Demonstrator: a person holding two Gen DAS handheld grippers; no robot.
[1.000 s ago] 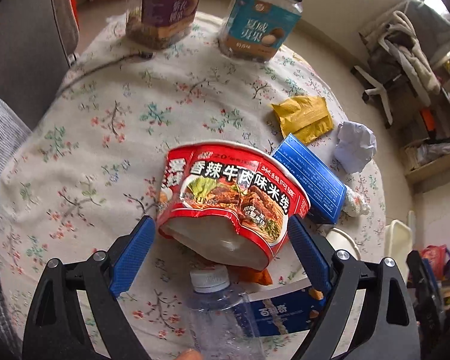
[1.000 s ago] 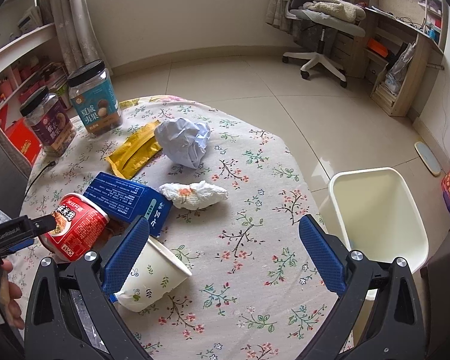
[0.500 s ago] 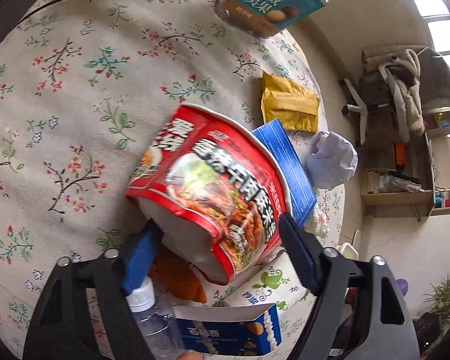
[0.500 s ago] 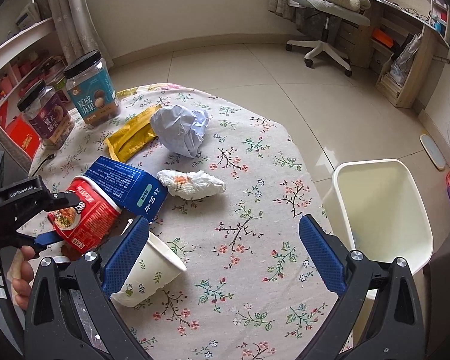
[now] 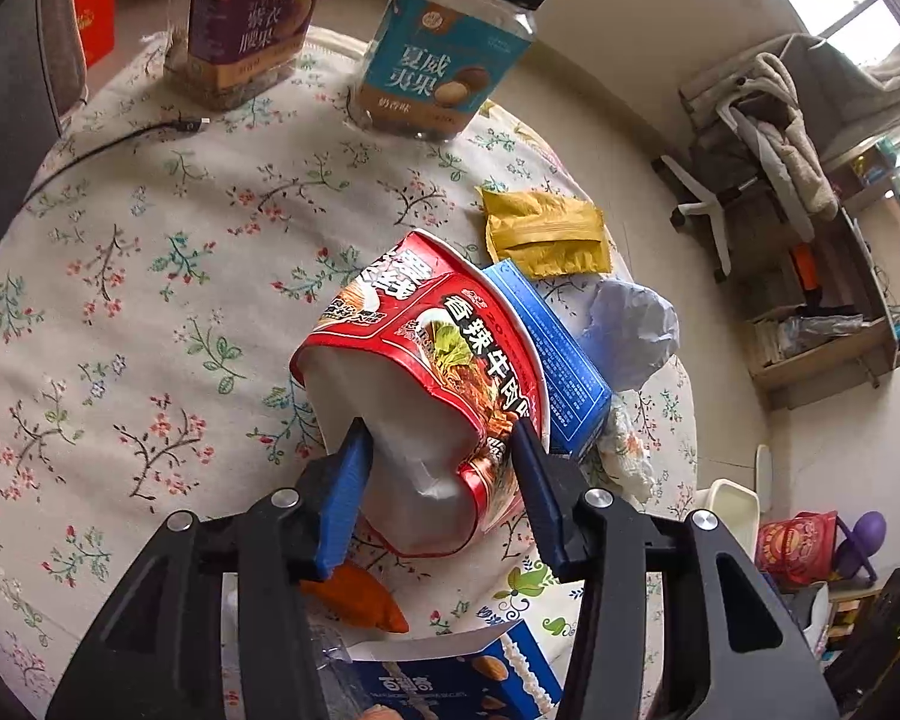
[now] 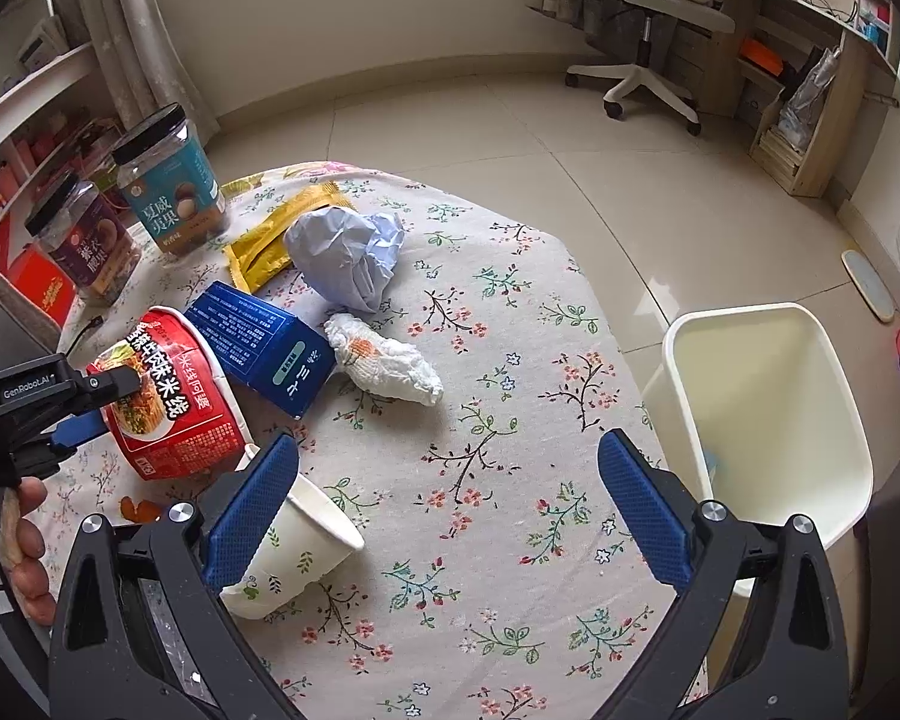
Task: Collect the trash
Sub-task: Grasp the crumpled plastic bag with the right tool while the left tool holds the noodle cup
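Observation:
My left gripper (image 5: 441, 474) is shut on the red instant-noodle bowl (image 5: 432, 372), squeezing its crumpled base and holding it tilted over the floral tablecloth; the bowl also shows in the right wrist view (image 6: 162, 396). My right gripper (image 6: 447, 504) is open and empty above the table's near edge, with a paper cup (image 6: 288, 552) lying on its side by its left finger. On the table lie a blue box (image 6: 264, 348), a crumpled white wrapper (image 6: 384, 360), a grey paper ball (image 6: 348, 252) and a yellow packet (image 6: 270, 234). A cream trash bin (image 6: 768, 408) stands on the floor to the right.
Two snack jars (image 6: 168, 192) (image 6: 84, 240) stand at the table's far left. A blue biscuit box (image 5: 450, 678), an orange scrap (image 5: 360, 600) and a clear bottle lie under the left gripper. A cable (image 5: 108, 144) runs across the cloth. An office chair (image 6: 648, 12) stands beyond.
My left gripper closed on the noodle bowl, crushing its base, and lifted and tilted it. The right gripper stayed open and shifted only slightly.

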